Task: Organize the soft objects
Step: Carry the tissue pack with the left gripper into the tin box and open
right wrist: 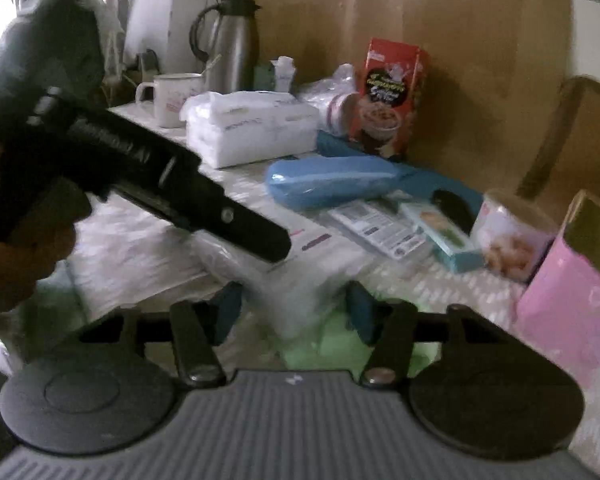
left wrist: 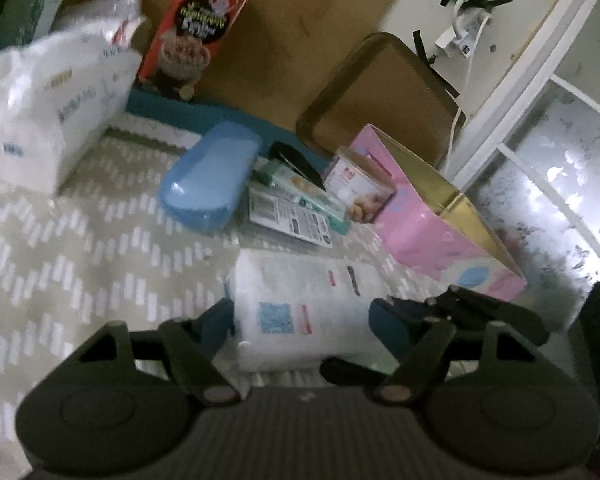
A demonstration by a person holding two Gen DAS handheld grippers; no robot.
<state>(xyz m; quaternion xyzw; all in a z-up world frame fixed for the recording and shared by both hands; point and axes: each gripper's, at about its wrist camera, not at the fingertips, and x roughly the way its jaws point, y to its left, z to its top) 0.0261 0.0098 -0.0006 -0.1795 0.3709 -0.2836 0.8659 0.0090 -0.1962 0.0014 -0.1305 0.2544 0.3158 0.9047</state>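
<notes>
A white plastic-wrapped tissue pack (left wrist: 304, 312) lies on the patterned tablecloth (left wrist: 80, 240). My left gripper (left wrist: 302, 322) straddles it, its blue pads (left wrist: 218, 322) touching both sides, shut on the pack. In the right wrist view the same pack (right wrist: 320, 252) lies ahead, with the left gripper (right wrist: 276, 248) reaching onto it from the left in a hand (right wrist: 16, 264). My right gripper (right wrist: 294, 312) stands open at the pack's blurred near end, which sits between the pads (right wrist: 360, 312) with a gap on the left. A larger white tissue pack (left wrist: 48, 112) (right wrist: 252, 128) lies further back.
Behind the pack lie a blue case (left wrist: 208, 180), flat packets (left wrist: 292, 212), a can (left wrist: 360, 188) and an open pink box (left wrist: 432, 220). A red cereal box (left wrist: 196, 28) and a brown tray (left wrist: 380, 92) lean on cardboard. A flask (right wrist: 232, 48) and mug (right wrist: 172, 96) stand far left.
</notes>
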